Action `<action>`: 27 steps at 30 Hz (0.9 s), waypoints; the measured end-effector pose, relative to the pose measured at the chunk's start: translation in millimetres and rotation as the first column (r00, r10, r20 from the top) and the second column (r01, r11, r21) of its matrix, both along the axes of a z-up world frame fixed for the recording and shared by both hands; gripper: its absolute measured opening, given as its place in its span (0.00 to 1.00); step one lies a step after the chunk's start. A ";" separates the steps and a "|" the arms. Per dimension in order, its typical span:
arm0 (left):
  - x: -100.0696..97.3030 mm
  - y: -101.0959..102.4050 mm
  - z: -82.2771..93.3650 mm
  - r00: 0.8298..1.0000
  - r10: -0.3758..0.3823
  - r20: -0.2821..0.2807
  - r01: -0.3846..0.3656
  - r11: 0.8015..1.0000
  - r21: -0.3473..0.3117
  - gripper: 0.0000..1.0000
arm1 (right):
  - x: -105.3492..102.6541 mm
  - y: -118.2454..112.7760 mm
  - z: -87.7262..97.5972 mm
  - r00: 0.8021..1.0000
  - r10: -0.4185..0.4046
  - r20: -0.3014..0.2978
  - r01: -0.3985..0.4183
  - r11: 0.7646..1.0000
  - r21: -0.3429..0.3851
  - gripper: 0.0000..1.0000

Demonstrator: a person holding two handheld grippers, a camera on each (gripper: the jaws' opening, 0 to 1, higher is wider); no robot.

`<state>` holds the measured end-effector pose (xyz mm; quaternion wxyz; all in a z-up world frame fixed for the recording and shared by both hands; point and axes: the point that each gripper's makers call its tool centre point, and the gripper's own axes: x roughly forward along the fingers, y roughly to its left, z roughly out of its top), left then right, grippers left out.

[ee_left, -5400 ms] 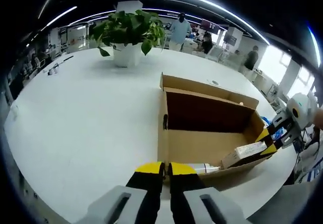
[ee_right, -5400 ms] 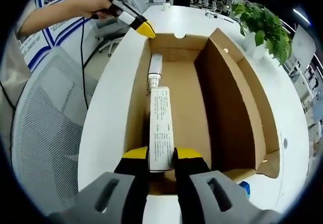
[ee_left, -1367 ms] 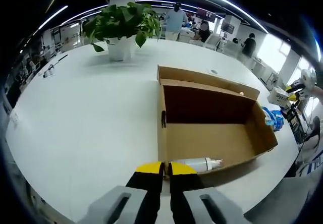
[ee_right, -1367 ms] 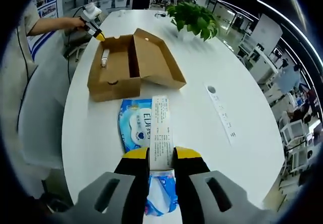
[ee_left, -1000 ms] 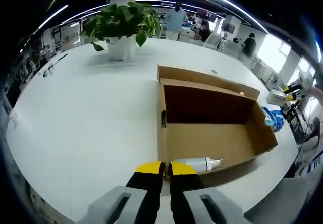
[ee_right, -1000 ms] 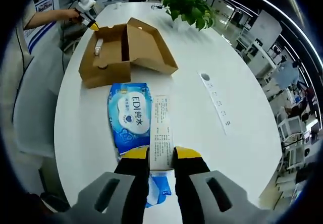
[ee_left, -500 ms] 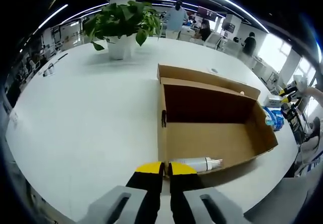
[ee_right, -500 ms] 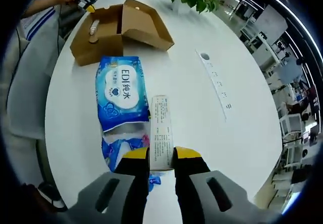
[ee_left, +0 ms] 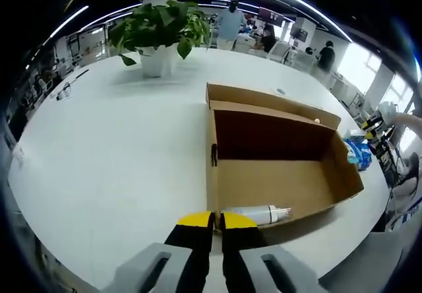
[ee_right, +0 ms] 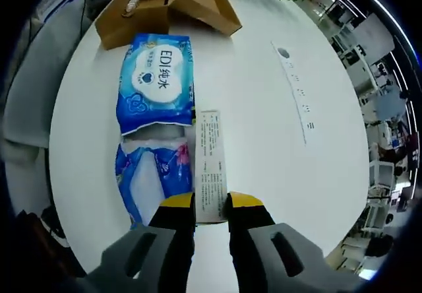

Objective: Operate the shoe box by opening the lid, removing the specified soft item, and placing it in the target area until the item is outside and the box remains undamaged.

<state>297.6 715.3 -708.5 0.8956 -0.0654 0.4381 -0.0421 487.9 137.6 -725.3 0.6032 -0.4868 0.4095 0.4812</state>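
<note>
Your right gripper point(ee_right: 211, 204) is clamped on the near end of the long white printed carton point(ee_right: 211, 164), which runs straight out from between the jaws. You hold it low over the white table point(ee_right: 264, 108), just beside two blue soft packs: the wet-wipe pack point(ee_right: 157, 82) to its left and farther out, and a floral tissue pack point(ee_right: 155, 177) right against the left jaw. That grouping suggests this stretch by the table's edge is the target area, and that you are lining the carton up alongside what already lies there. Whether the carton touches the table, I cannot tell.

Your left gripper point(ee_left: 216, 222) has its jaws pressed together at the near wall of the shoe box point(ee_left: 277, 181); most likely you are steadying the box there, though I cannot tell if cardboard is pinched between them. The lid stands open on the far side, and a white bottle point(ee_left: 254, 214) lies inside against the near wall.

The box sits well apart from the carton, near the table's edge, with a potted plant point(ee_left: 161, 39) farther across the table. Release only once the carton rests flat.
</note>
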 end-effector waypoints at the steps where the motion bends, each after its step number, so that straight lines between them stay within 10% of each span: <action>1: 0.1 0.2 -0.1 1.000 -0.001 -0.002 0.001 1.000 0.001 0.04 | 0.5 -1.3 -1.7 1.000 -0.002 -0.002 0.002 1.000 0.000 0.16; 27: 1.1 1.9 -2.1 1.000 -0.008 -0.020 0.009 1.000 0.018 0.04 | 16.6 -18.6 -25.8 0.998 0.046 0.035 -0.043 0.995 -0.091 0.17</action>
